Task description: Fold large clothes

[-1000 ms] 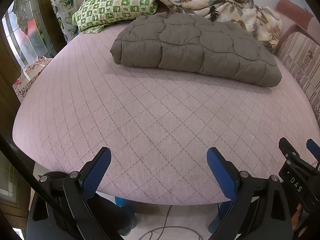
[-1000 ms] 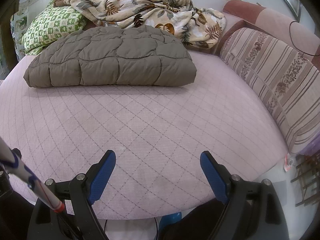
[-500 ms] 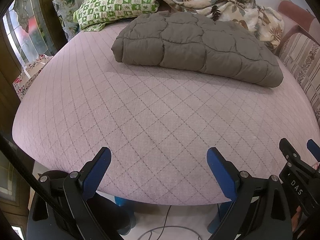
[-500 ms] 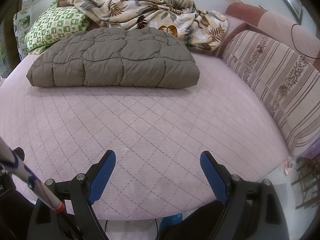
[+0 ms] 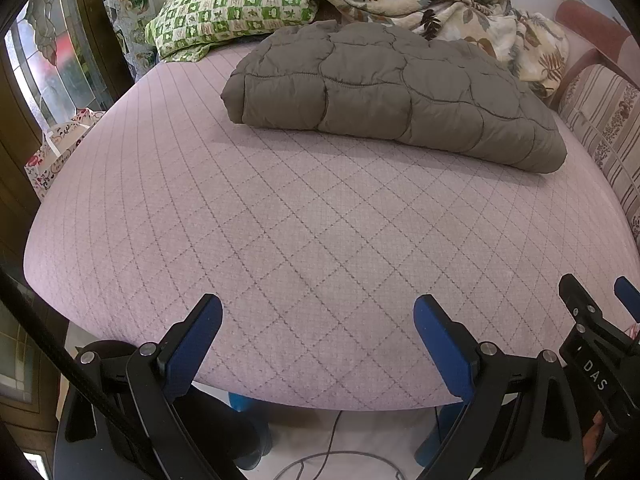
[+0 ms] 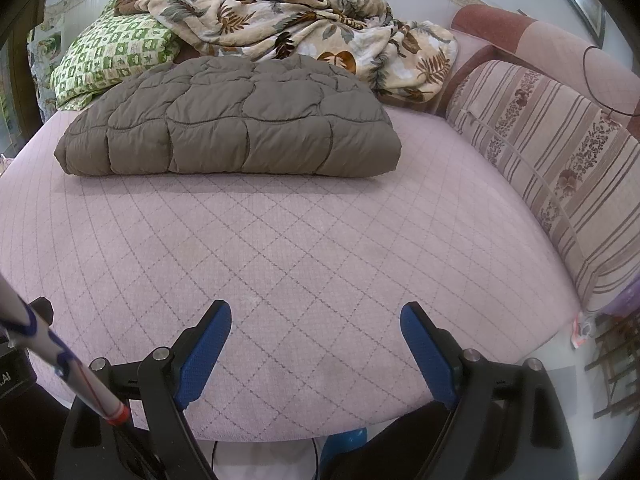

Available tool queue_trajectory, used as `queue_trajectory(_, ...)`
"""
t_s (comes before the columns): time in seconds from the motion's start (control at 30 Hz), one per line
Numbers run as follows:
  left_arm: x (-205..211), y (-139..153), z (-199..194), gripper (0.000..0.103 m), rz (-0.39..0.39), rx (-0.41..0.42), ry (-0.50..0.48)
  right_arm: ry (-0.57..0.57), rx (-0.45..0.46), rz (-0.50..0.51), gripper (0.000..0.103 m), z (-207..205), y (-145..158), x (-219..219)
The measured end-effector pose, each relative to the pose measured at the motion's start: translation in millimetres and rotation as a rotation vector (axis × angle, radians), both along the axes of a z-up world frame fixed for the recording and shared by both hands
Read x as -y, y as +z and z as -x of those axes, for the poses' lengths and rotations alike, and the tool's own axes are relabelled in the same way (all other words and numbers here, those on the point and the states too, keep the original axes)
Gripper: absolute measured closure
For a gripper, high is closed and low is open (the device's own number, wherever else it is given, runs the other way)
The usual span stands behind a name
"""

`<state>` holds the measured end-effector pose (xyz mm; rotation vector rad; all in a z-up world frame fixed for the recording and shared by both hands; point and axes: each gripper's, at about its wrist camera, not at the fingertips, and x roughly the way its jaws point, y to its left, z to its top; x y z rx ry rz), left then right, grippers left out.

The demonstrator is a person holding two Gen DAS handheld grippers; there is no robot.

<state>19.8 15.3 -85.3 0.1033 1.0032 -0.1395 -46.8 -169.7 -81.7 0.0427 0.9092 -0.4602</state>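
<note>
A grey-brown quilted puffer garment (image 5: 392,96) (image 6: 236,128) lies folded into a thick rectangle on the far half of the pink quilted bed (image 5: 280,220) (image 6: 280,240). My left gripper (image 5: 318,312) hovers over the bed's near edge, far short of the garment, its blue fingers (image 5: 200,336) wide apart and empty. My right gripper (image 6: 316,316) stands open over the same near edge, with nothing between its blue fingers (image 6: 424,348). Part of the right gripper (image 5: 592,328) shows at the lower right of the left wrist view.
A leaf-print blanket (image 6: 304,28) is heaped behind the garment. A green checked pillow (image 5: 236,4) (image 6: 112,56) lies at the back left. A striped bolster (image 6: 560,168) lines the right side. A window and a gift bag (image 5: 56,144) stand left of the bed. Cables (image 5: 320,460) lie on the floor.
The scene has slipped slightly downward in both views. The garment lies as before and both grippers stay open.
</note>
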Motion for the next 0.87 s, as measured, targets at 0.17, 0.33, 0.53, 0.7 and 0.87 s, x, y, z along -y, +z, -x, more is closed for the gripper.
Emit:
queue_trajectory(0.17, 0.7, -0.4, -0.1, 0.007, -0.001, -0.002, 0.000, -0.001, 0.007, 0.001, 0.013, -0.5, 0.2, -0.6)
queue_trajectory(0.33, 1.1, -0.9, -0.2, 0.007, -0.002, -0.006, -0.001, 0.002, 0.008, 0.000, 0.013, -0.9, 0.4, -0.5)
queue_trajectory(0.53, 0.6, -1.3, -0.7, 0.007, -0.003, -0.008, -0.001, 0.018, 0.021, 0.004, 0.013, -1.7, 3.0, -4.6)
queue_trajectory(0.7, -4.5, -0.6, -4.3, 0.007, -0.008, 0.003, 0.012, 0.026, 0.021, 0.009, 0.013, -5.4, 3.6, -7.3)
queue_trajectory(0.87, -13.4, 2.5, -8.5, 0.007, -0.002, 0.014, 0.032, 0.035, 0.029, 0.010, 0.013, -10.4, 6.1, -9.1)
